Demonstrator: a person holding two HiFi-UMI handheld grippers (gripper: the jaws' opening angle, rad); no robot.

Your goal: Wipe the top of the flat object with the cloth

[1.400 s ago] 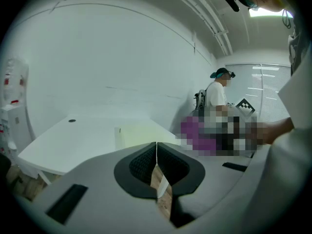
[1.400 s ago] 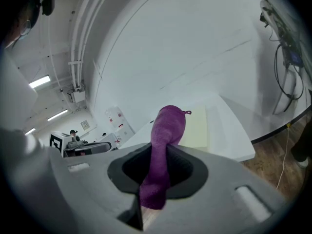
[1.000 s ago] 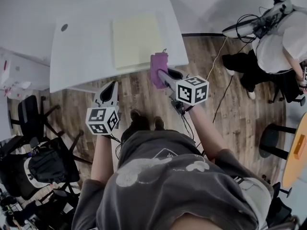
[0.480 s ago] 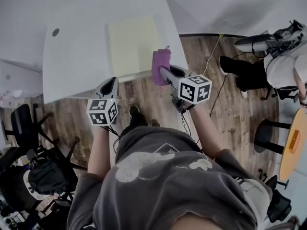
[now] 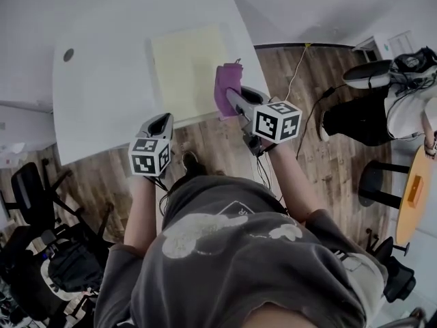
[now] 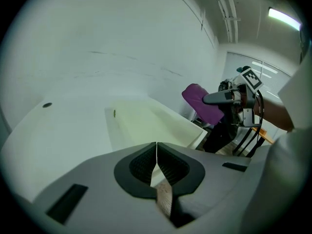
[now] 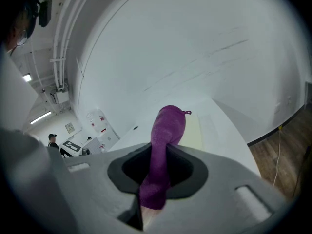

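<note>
A pale yellow flat board (image 5: 188, 70) lies on the white table (image 5: 102, 101), its near edge close to the table's front edge. My right gripper (image 5: 231, 96) is shut on a purple cloth (image 5: 226, 87), held over the table's front right edge just right of the board. In the right gripper view the purple cloth (image 7: 163, 150) stands up between the jaws with the yellow board (image 7: 193, 130) behind it. My left gripper (image 5: 162, 120) hovers at the table's front edge, shut and holding nothing. The left gripper view shows the board (image 6: 151, 126) ahead and the cloth (image 6: 204, 103) at right.
A small dark hole (image 5: 67, 55) marks the table's far left. Office chairs (image 5: 41, 244) stand on the wood floor at lower left. A cable (image 5: 300, 74) runs across the floor at right, near a seated person (image 5: 403, 94) and a stool (image 5: 379, 183).
Both grippers have moved forward toward the table. The purple cloth now hangs over the table's front right edge beside the board, and the left gripper has reached the front edge.
</note>
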